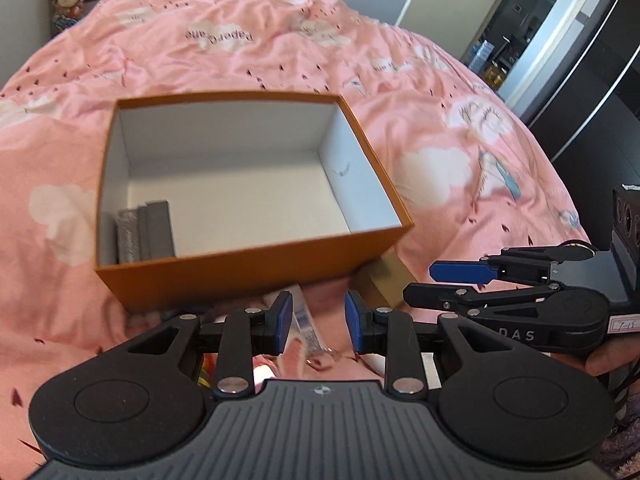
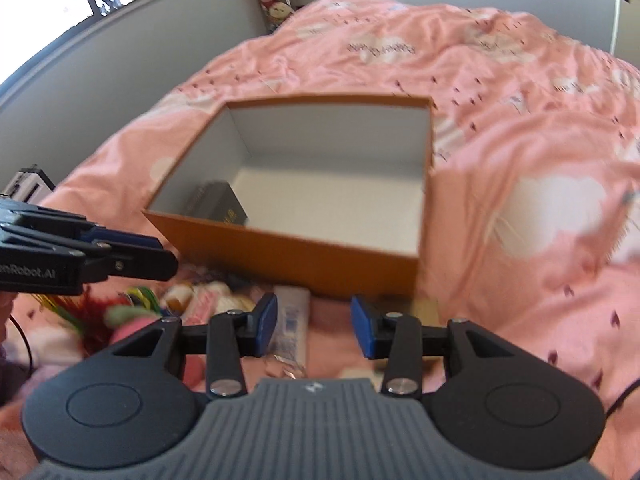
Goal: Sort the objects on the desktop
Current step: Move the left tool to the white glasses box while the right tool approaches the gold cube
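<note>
Orange box point(image 1: 256, 276) sitting open-topped on the pink bedspread point(image 1: 240, 52), centre of both views, mouth up to take whatever gets sorted in. Already holding a dark grey case point(image 1: 154, 232) stood against its lower-left inner corner, leaving most of the white floor free. Left tongs point(image 1: 316, 326) apart, nothing between the blue pads, hovering at lower centre over a white tube point(image 1: 306, 326) lying flat on the bed just before the box's near wall. Right tongs point(image 2: 314, 330) likewise apart and empty, aimed at the same tube. Small colourful clutter point(image 2: 140, 300) heaped at lower left of the right view, probably the pile waiting to go in. Likely next pick: the tube, being nearest.
</note>
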Motion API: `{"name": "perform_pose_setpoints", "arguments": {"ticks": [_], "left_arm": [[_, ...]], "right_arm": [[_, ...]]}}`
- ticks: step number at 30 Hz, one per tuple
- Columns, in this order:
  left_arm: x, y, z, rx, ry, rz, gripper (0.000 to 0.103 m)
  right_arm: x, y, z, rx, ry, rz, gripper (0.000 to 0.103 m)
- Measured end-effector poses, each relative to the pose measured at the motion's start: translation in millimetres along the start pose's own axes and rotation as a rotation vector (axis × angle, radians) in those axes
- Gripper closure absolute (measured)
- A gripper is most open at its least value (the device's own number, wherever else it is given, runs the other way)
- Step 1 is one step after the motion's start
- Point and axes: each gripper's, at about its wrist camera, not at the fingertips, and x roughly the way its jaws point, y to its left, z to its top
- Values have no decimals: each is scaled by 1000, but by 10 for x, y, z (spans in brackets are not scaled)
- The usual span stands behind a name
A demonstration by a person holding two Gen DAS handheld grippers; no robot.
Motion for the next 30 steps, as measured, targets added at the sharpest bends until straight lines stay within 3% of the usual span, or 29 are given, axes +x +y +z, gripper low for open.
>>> {"name": "perform_pose_setpoints", "arguments": {"ticks": [7, 13, 20, 25, 30], "left_arm": [[241, -181, -156, 20, 93, -19, 71], [406, -292, -199, 13, 164, -72, 71], [763, -372, -213, -78, 302, -165, 71], [1083, -351, -262, -213, 415, -214, 69], [1270, -328, -297, -292, 451, -202, 63]], "right_arm": [[92, -209, -418, 103, 102, -14, 59], [102, -409, -547, 177, 146, -26, 58], [195, -684, -628, 302, 249, 50, 55], [165, -774, -681, 340, 255, 80, 56], [107, -835, -746, 351, 249, 101, 61]]}}
